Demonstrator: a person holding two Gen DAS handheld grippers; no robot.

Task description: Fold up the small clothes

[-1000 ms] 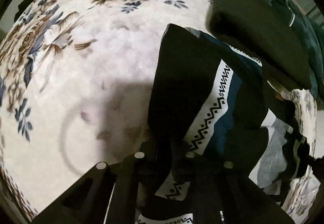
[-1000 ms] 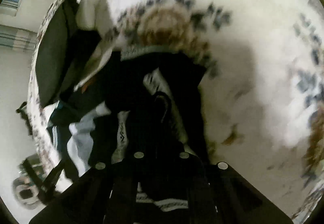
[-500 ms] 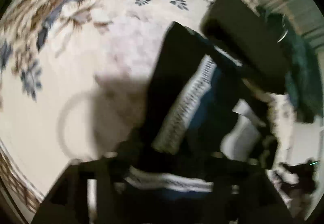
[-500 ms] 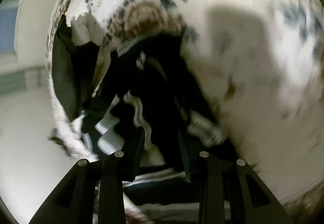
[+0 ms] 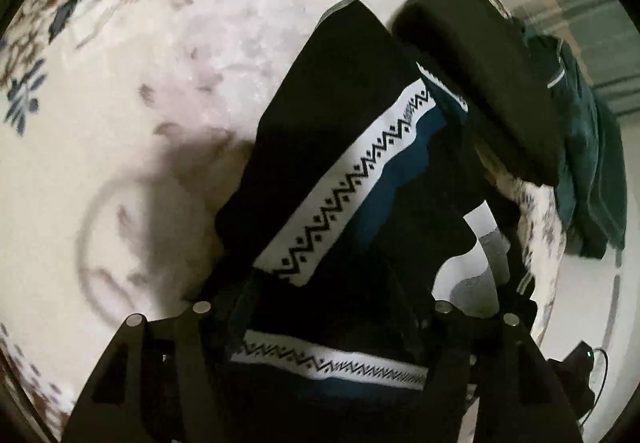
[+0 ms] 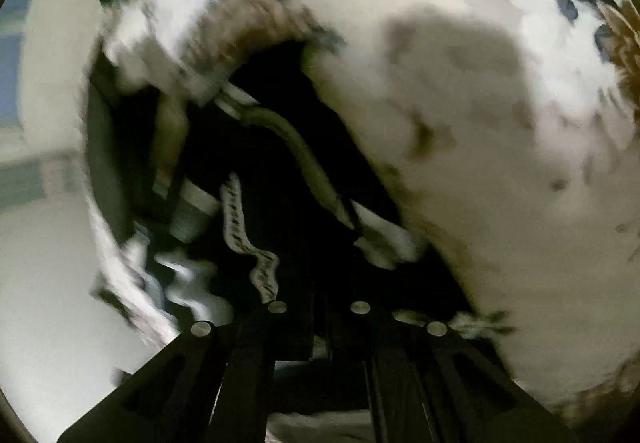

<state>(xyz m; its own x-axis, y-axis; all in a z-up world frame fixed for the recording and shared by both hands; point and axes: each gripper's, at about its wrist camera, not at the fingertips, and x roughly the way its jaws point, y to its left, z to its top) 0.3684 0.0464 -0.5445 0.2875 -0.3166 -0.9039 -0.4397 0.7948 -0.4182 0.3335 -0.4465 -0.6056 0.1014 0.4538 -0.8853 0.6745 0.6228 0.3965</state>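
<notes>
The left gripper (image 5: pixel 320 307) stood half open over the dark zigzag-banded garment (image 5: pixel 344 147), lying toward one o'clock on the floral blanket (image 5: pixel 168 91). The right gripper (image 6: pixel 320 307) was closing on its dark fabric.

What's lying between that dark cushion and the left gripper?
The black patterned garment fills that stretch, from the cushion down into the left gripper. The left wrist view shows it.

Right wrist view is motion-blurred; the dark garment (image 6: pixel 288 147) perhaps hides the right gripper's (image 6: pixel 320 327) jaw tips
</notes>
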